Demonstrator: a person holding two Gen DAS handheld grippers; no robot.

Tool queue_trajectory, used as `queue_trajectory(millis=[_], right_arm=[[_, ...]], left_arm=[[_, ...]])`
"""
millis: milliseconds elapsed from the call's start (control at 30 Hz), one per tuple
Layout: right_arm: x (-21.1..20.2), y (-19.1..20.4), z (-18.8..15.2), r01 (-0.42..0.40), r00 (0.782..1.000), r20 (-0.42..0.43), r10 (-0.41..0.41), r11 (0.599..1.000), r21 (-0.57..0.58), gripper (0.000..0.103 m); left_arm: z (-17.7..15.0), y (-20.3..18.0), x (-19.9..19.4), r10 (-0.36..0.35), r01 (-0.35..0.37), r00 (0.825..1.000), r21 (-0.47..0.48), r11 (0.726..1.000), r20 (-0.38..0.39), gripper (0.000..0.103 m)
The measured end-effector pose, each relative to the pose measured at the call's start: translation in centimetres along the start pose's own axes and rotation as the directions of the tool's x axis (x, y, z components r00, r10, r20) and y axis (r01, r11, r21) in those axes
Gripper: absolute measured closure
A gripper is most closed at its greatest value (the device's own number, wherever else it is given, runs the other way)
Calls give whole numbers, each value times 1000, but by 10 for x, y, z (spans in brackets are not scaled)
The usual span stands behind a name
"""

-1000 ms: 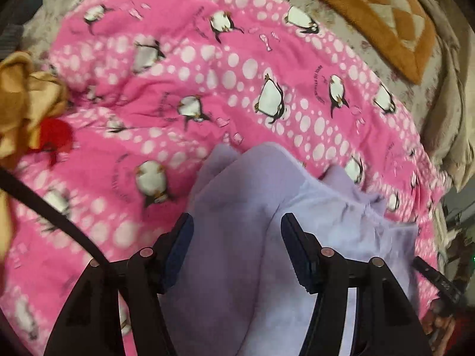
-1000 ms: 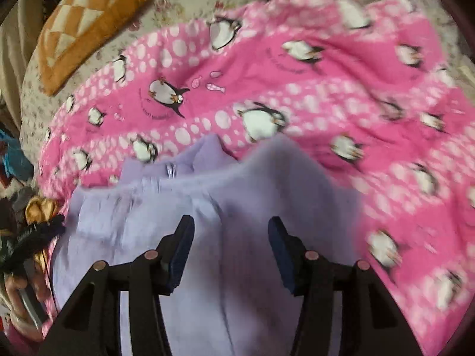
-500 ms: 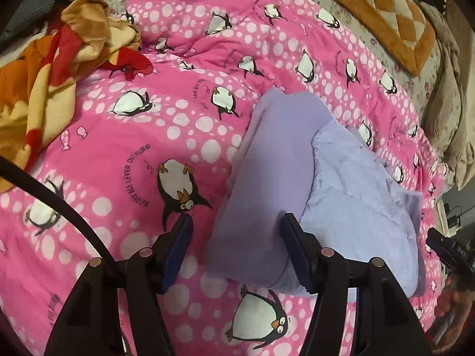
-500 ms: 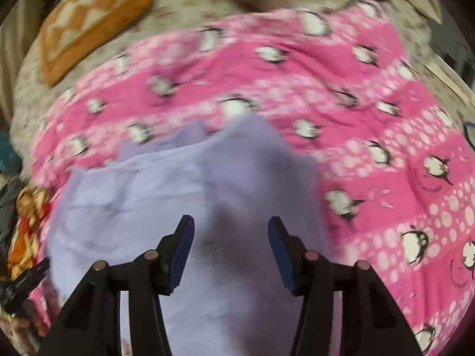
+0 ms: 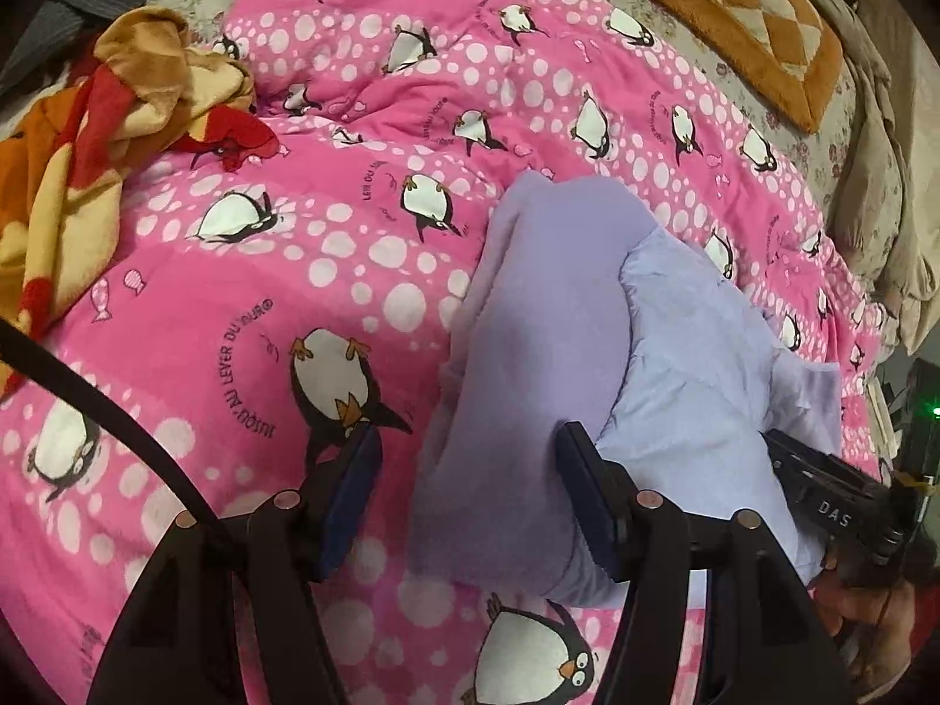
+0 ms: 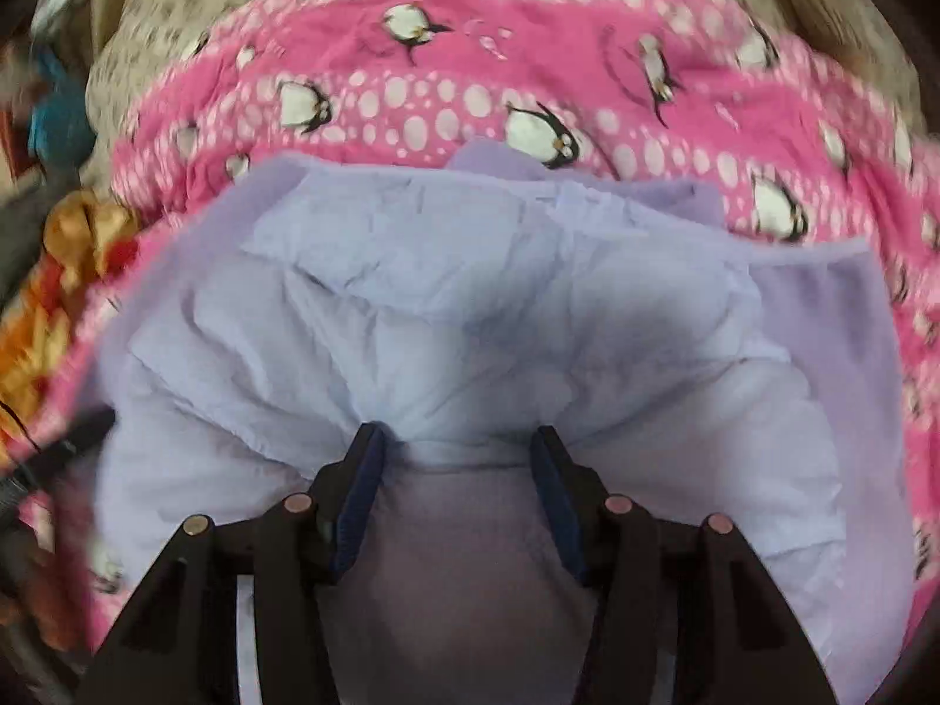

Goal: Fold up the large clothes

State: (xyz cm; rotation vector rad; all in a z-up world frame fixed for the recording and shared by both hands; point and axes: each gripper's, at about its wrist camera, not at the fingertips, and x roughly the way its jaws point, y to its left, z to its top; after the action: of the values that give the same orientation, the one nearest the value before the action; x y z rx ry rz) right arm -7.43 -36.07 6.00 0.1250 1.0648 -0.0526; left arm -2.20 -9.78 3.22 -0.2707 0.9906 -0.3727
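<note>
A padded lilac jacket (image 5: 546, 317) lies folded on the pink penguin quilt (image 5: 235, 305). My left gripper (image 5: 467, 470) hovers over the jacket's near left fold. Its jaws stand apart: the right finger (image 5: 578, 470) touches the fold, the left finger (image 5: 352, 470) is over bare quilt. In the right wrist view my right gripper (image 6: 452, 452) is shut on a thick bunch of the jacket (image 6: 470, 305), and creases fan out from its pads. The right gripper's black body and the person's hand (image 5: 863, 599) show at the left wrist view's right edge.
A crumpled orange, red and cream blanket (image 5: 88, 135) lies at the quilt's left. An orange checked cushion (image 5: 740, 12) sits at the far right on a floral sheet (image 5: 822, 135). Beige cloth (image 5: 899, 223) hangs at the right edge. A black cable (image 5: 100, 411) crosses the lower left.
The left gripper slid left off the jacket, then stayed still. The right gripper swung sideways with its bunch of jacket, and the pale padded layer now spreads in front of it.
</note>
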Motion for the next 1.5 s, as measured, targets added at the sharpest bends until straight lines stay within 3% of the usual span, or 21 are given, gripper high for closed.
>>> queue_trajectory(millis=[200,300,367,433,567,667,800,867,933,1033,1200,1333,1500], right_arm=[[-29,-7,2,-22,1000,7,21,999,39,48],[-38,-13,-11,-60,998,24,59,995,77,41],[-25,-6,-22,-22,999,-24,24,998,60,41],[-29,1,-27,31,999,-20,-30,998,50,41],[-68,3,-33,-30,999,23,27,991,129,40],[-88,2,-39,-11,999,35,7,994,111,40],[-85,-13,-45,20,999,27,-24,992,123,40],[-61,-25,-54,44,998,-40,-39,990,136,38],[-48,-33,-62,12,998,-61,-3,988,153,38],[-62,-37,-63,-17,998,-52,26,985,171,38],[-98,-44,-67,16,1000,-11,-15,990,140,34],[-109,-53,-72,-41,998,-39,51,977,210,34],[-119,-53,-74,-57,998,-24,64,974,218,33]], left_arm=[[3,0,2,-9,8,1000,-9,1000,-12,70],[3,0,3,-12,12,1000,-15,1000,-12,69],[3,0,3,-8,8,1000,-8,1000,-8,69],[1,-1,3,-3,3,1000,1,1000,-2,69],[0,-2,1,-2,2,1000,1,1000,0,69],[-2,0,-2,-12,12,1000,-11,1000,2,69],[-4,2,-2,-26,26,1000,-23,999,12,68],[-2,2,-2,-40,41,999,-24,999,13,67],[1,3,-3,-66,66,998,-34,997,10,67],[3,4,-2,-95,95,995,-57,994,11,67],[4,6,-7,-118,121,992,-75,990,39,67],[6,4,-5,-128,130,991,-64,989,34,67],[5,1,-1,-132,134,991,-56,989,25,67]])
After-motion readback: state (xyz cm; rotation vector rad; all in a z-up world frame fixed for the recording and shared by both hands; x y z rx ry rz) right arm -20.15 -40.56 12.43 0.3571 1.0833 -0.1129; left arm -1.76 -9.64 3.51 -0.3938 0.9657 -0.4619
